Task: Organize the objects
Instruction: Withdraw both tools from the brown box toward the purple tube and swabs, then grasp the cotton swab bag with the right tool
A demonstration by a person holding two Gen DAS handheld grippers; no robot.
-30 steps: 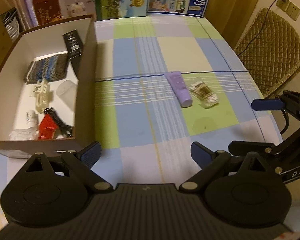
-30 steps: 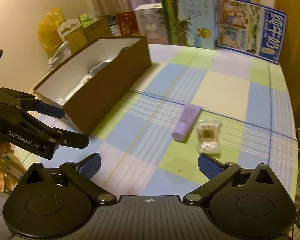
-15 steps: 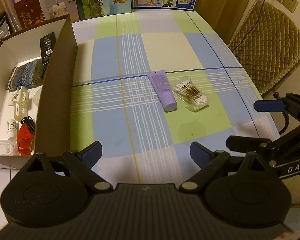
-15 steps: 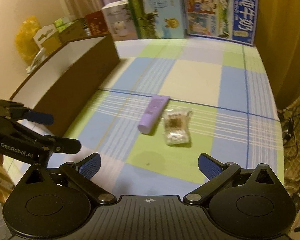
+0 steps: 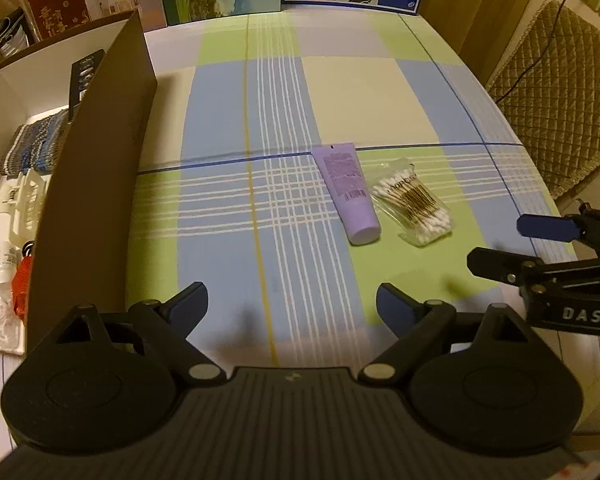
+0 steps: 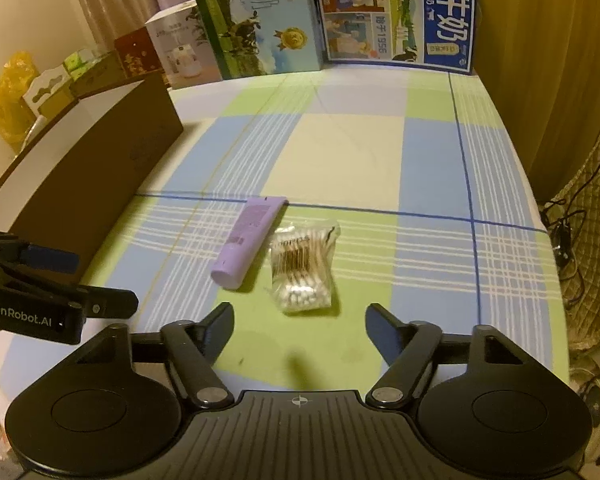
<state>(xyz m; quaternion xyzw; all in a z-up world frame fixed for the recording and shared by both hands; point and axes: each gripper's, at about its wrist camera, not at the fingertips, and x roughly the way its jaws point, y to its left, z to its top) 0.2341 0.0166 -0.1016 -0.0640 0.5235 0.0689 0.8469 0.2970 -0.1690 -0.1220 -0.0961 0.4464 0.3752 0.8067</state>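
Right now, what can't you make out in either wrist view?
- Box contents: in the left wrist view its near brown wall hides much of the inside; in the right wrist view the wall hides all of it.
- Print on the purple tube: too small and soft to read in both views.
- Right gripper: open, nothing between its jaws, which have just been closing; whoever holds it is out of frame.
- Cotton swab bag: count unreadable.

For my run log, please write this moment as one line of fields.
left gripper: open, empty | right gripper: closing, empty, above cotton swabs | purple tube: on table beside swabs | box: left, partly filled
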